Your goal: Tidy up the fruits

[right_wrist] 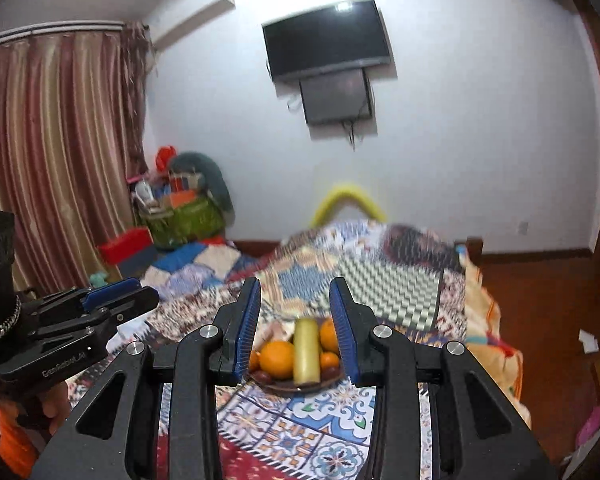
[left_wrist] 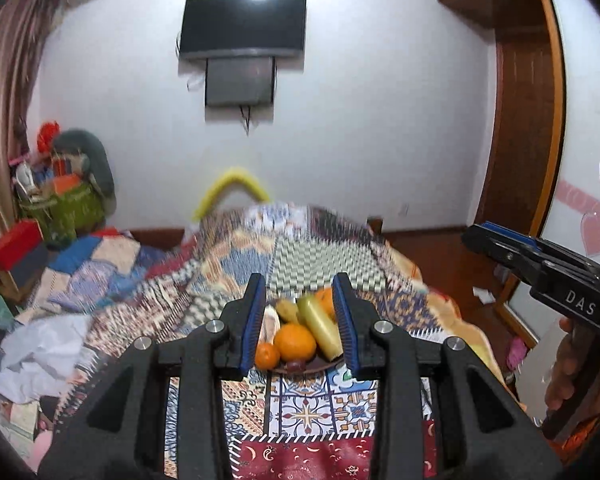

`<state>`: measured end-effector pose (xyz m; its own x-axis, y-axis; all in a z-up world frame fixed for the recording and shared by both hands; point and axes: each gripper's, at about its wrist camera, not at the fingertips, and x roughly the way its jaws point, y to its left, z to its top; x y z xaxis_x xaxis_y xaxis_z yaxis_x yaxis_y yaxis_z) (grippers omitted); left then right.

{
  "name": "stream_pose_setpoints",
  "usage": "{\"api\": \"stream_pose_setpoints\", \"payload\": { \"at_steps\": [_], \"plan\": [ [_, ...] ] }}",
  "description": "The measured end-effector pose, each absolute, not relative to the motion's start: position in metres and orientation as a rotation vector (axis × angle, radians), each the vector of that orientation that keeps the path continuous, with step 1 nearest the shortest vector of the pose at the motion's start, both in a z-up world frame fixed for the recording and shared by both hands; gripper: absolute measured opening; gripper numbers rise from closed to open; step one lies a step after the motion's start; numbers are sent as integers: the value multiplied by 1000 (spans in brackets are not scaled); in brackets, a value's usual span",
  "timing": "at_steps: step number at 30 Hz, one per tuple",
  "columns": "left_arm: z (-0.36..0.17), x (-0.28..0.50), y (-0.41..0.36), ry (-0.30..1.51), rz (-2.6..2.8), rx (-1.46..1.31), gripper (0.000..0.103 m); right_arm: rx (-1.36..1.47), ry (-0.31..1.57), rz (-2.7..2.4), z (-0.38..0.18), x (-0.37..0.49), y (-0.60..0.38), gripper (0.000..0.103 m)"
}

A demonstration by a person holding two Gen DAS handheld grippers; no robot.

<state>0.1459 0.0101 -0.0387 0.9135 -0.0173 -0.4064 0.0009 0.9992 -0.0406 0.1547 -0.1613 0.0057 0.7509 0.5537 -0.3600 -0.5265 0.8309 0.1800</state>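
A dark plate (left_wrist: 316,365) (right_wrist: 332,380) of fruit sits on a patterned bedspread. It holds a large orange (left_wrist: 295,342) (right_wrist: 277,359), a smaller orange (left_wrist: 267,355), another orange at the back (right_wrist: 329,335), a long yellow-green fruit (left_wrist: 322,328) (right_wrist: 307,352), and dark small fruits (right_wrist: 265,377). My left gripper (left_wrist: 300,324) is open and empty, held short of the plate. My right gripper (right_wrist: 296,330) is open and empty, also short of the plate. Each gripper shows in the other's view, the right one (left_wrist: 540,264) and the left one (right_wrist: 100,304).
The bed (left_wrist: 204,280) fills the middle, with crumpled white cloth (left_wrist: 40,356) at its left. A green basket (left_wrist: 66,208) and red box (left_wrist: 14,242) stand at the far left by curtains. A TV (left_wrist: 242,24) hangs on the wall. A wooden wardrobe (left_wrist: 528,120) stands right.
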Motion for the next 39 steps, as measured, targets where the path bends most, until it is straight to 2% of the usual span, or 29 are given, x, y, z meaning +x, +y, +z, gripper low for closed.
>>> {"api": "stream_pose_setpoints", "payload": {
  "at_steps": [2, 5, 9, 13, 19, 25, 27, 28, 39],
  "plan": [
    [-27, 130, 8, 381, -5, -34, 34, 64, 377, 585, 16, 140, -161, 33],
    [-11, 105, 6, 321, 3, -29, 39, 66, 332, 580, 27, 121, -161, 39],
    [4, 79, 3, 258, 21, -18, 49, 59, 285, 561, 35, 103, -161, 47],
    [11, 63, 4, 220, 32, -20, 62, 67, 256, 550, 40, 92, -162, 65],
    [15, 50, 4, 191, 45, -21, 80, 65, 219, 514, 43, 82, -161, 86],
    [15, 47, 3, 200, 44, -15, 83, 69, 207, 488, 42, 76, -161, 101],
    [14, 45, 3, 199, 50, -19, 93, 66, 201, 481, 42, 73, -162, 102],
    [14, 43, 3, 192, 54, -24, 94, 60, 199, 479, 40, 70, -162, 103],
    [10, 39, -2, 186, 57, -14, 99, 49, 204, 477, 37, 63, -166, 103]
  ]
}}
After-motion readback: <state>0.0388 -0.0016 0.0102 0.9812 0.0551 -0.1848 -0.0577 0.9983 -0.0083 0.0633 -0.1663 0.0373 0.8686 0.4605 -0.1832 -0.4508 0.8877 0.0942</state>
